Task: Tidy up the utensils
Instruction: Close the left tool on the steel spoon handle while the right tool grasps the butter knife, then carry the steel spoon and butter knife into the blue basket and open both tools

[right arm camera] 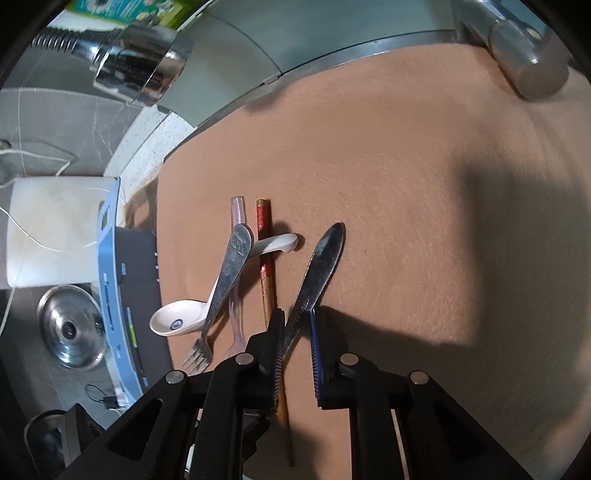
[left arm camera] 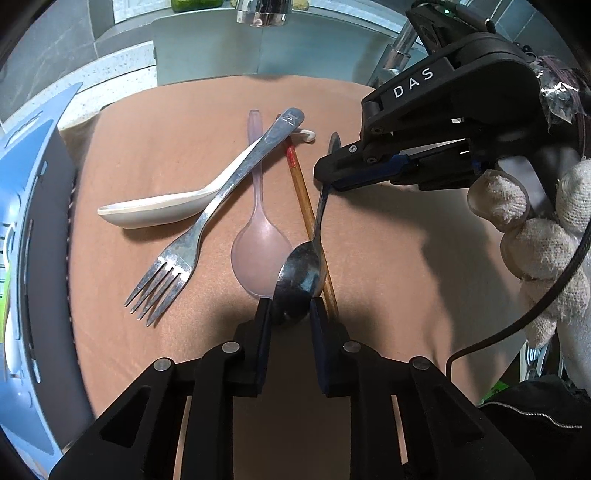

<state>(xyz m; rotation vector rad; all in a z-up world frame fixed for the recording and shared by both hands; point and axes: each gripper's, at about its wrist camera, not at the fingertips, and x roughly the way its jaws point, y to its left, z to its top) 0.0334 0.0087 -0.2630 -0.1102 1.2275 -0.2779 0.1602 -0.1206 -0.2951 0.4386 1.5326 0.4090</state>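
A steel spoon lies on a tan mat. My left gripper is closed on the spoon's bowl. My right gripper reaches in from the right around the spoon's handle, its jaws slightly apart in the right wrist view. Beside it lie a steel fork, a white ceramic spoon, a pink plastic spoon and a wooden chopstick with a red end. The fork, white spoon and chopstick also show in the right wrist view.
A blue-grey utensil rack stands at the mat's left edge; it shows in the right wrist view too. A chrome faucet hangs over the far side. A steel pot lid lies left of the rack.
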